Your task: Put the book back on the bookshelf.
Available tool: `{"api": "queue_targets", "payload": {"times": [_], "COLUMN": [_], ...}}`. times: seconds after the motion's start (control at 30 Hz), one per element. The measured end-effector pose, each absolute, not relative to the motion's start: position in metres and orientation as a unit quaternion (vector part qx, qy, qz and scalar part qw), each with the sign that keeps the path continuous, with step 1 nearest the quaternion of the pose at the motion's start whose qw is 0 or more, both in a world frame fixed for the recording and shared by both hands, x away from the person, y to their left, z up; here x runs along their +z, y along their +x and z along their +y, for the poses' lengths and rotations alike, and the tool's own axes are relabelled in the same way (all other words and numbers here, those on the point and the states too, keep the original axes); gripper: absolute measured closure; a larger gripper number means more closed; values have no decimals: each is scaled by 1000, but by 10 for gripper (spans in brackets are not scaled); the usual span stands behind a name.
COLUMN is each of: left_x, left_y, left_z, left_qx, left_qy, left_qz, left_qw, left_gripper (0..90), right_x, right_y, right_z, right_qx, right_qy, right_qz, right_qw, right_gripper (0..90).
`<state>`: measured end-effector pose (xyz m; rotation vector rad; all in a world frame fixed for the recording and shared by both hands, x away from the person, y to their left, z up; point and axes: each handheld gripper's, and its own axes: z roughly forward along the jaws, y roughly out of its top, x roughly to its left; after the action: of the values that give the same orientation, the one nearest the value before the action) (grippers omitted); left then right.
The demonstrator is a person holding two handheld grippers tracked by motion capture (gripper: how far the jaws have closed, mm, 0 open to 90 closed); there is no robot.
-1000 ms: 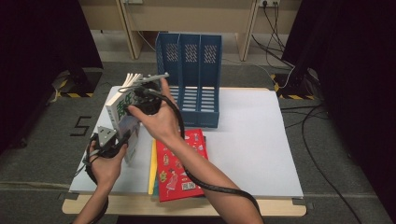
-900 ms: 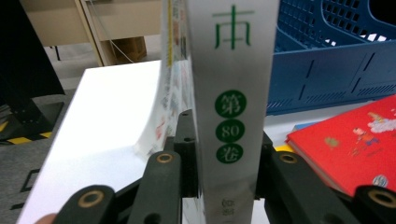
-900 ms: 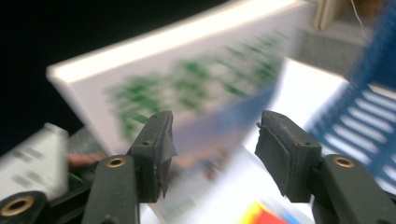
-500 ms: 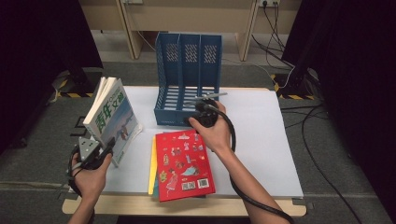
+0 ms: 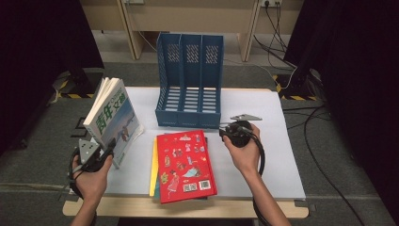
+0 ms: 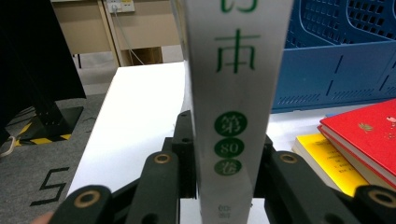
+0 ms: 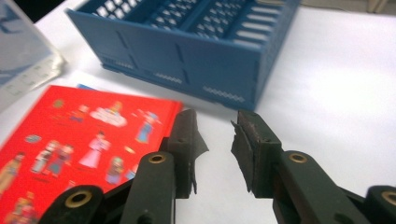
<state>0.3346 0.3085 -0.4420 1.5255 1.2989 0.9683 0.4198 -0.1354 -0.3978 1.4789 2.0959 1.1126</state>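
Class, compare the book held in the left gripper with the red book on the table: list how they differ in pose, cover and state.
The white-and-green book stands upright, clamped at its spine by the left gripper; the red book lies flat on top of a stack.
The held book's cover is pale with large green characters; the red book's cover shows small coloured figures.
The held book's pages fan open at the top; the red book is closed.
Both lie in front of the blue file rack.

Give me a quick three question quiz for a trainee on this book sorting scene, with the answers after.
1. True or false: the left tongs grip the white book by its spine.
2. Which book tops the stack: A red, B yellow, C blue?
3. Fill in: the right tongs are ____.

Key: 1 true. 2 A, the red book. 3 open, near the blue file rack.
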Motion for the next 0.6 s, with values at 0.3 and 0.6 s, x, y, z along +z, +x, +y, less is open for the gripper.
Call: {"api": "queue_targets", "payload": {"times": [0.3, 0.6], "left_x": [-430, -398], "left_y": [337, 348], "left_z": [310, 311], "left_qx": [396, 424], "left_qy": [601, 574], "left_qz": [516, 499], "left_qw": [465, 492], "left_gripper": [695, 640], "right_x": [-420, -424], "right_y": [409, 404], "right_z": [-157, -158], "right_qx": [417, 425], "right_qy": [547, 547], "right_qz": [709, 703], "right_qw": [155, 158], "right_gripper": [652, 652]}}
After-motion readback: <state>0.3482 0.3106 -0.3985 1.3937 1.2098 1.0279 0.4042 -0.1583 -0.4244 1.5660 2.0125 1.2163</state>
